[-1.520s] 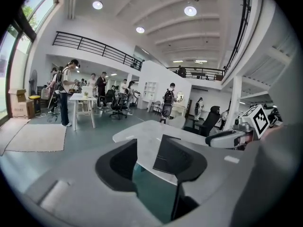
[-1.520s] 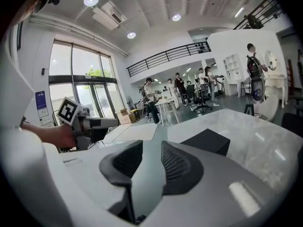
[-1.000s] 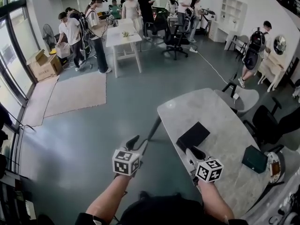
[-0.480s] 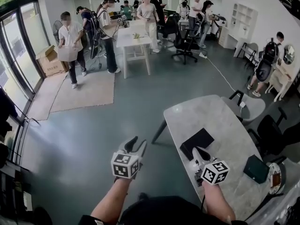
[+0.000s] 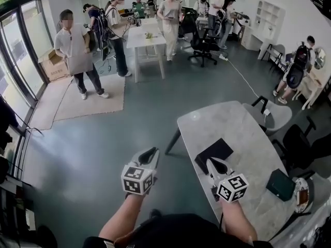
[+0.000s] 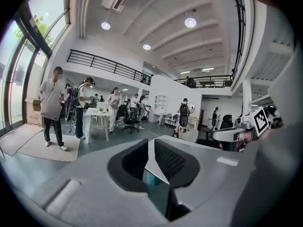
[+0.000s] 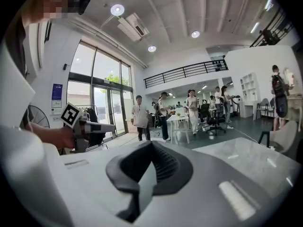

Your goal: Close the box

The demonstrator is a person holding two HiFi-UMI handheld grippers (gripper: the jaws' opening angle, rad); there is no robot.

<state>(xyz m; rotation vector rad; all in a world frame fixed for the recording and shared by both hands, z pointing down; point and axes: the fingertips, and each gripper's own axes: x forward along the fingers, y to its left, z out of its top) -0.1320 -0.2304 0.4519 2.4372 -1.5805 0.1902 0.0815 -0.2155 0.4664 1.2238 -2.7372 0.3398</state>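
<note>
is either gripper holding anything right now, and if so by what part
Nothing is held. The right gripper is shut on air; the left gripper has just been closing to a narrow gap with nothing between its jaws.

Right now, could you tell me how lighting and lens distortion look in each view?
Head view: sharp, evenly lit, fisheye bowing the windows; a glare spot on the marble table. Left gripper view: black circular vignette, ceiling lamp blown out. Right gripper view: same vignette, edges heavily curved.
</note>
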